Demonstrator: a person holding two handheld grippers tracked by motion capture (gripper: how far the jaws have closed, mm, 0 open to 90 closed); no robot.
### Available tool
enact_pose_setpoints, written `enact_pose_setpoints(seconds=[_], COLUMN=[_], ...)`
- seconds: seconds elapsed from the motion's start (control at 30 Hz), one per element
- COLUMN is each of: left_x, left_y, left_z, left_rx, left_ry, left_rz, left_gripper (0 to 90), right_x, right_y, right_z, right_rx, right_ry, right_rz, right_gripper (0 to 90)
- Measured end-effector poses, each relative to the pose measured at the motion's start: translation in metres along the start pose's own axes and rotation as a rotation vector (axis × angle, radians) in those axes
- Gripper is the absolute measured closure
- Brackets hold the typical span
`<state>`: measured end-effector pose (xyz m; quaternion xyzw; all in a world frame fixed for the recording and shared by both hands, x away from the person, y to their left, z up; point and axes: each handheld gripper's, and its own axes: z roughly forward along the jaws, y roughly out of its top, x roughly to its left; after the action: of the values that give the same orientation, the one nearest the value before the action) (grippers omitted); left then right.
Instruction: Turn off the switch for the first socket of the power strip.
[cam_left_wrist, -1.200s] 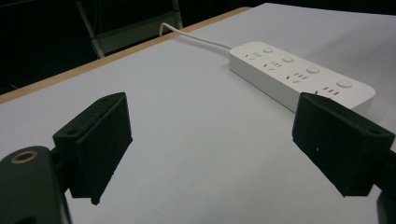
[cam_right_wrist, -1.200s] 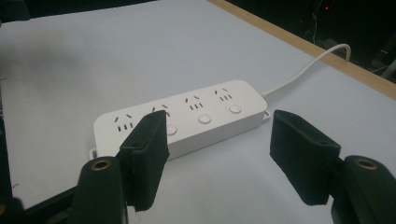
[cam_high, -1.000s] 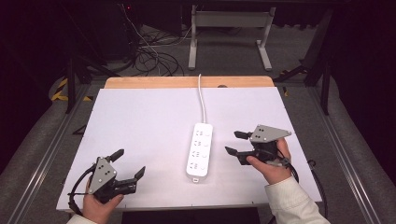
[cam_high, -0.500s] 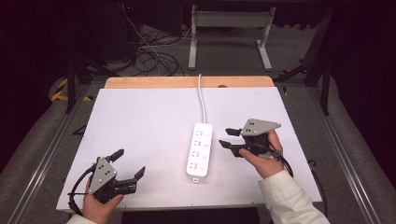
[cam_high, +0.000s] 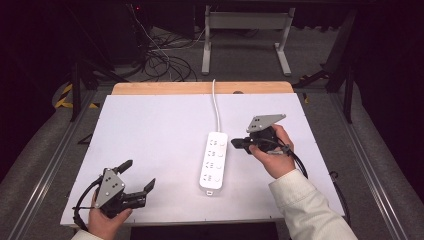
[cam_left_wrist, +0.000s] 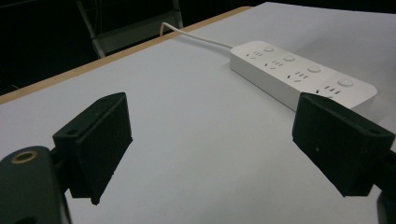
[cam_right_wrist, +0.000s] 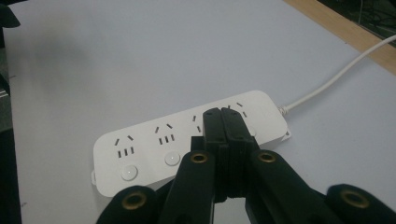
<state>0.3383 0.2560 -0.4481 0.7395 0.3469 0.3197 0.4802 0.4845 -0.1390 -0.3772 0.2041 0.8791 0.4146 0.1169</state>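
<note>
A white power strip (cam_high: 214, 159) with several sockets and round buttons lies lengthwise in the middle of the white table top (cam_high: 160, 130); its white cord (cam_high: 216, 107) runs off the far edge. My right gripper (cam_high: 236, 144) is shut with nothing between its jaws, held by a hand just right of the strip's far half. In the right gripper view the closed tips (cam_right_wrist: 223, 116) hover over the strip (cam_right_wrist: 154, 144) near its cord end. My left gripper (cam_high: 138, 176) is open near the front left corner, well apart from the strip (cam_left_wrist: 303, 74), with bare table between its pads (cam_left_wrist: 100, 140).
A wooden strip (cam_high: 200, 88) edges the table's far side. Beyond it are a metal frame's legs (cam_high: 245, 35) and tangled cables (cam_high: 160, 60) on the floor. Rails run along both sides of the table.
The right gripper has moved left and a little forward toward the power strip, and its jaws have shut. The left gripper has stayed in place, open.
</note>
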Motion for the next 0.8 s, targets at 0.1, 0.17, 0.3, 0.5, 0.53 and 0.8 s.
enact_pose_setpoints(seconds=[0.1, 0.17, 0.3, 0.5, 0.53, 0.8], left_x=[0.0, 0.0, 0.001, 0.001, 0.001, 0.001], left_y=[0.0, 0.0, 0.0, 0.0, 0.0, 0.0], left_z=[0.0, 0.0, 0.0, -0.001, -0.001, -0.001], left_rx=[0.0, 0.003, 0.001, 0.001, 0.001, 0.002], left_ry=[0.0, 0.0, 0.002, 0.004, 0.002, -0.001], left_rz=[-0.001, 0.002, 0.003, 0.005, 0.002, 0.0], left_gripper=[12.1, 12.1, 12.1, 12.1, 12.1, 12.1], right_x=[-0.003, -0.004, -0.006, -0.013, -0.013, -0.021], right_y=[0.005, 0.008, 0.013, 0.019, 0.019, 0.02], right_z=[0.008, 0.013, 0.023, 0.039, 0.039, 0.057], right_rx=[0.028, 0.046, 0.073, 0.129, 0.129, 0.186], right_ry=[0.006, 0.005, 0.0, -0.022, -0.022, -0.042], right_rz=[-0.003, -0.002, -0.004, 0.005, 0.005, 0.011], right_gripper=[90.0, 90.0, 90.0, 90.0, 90.0, 90.0])
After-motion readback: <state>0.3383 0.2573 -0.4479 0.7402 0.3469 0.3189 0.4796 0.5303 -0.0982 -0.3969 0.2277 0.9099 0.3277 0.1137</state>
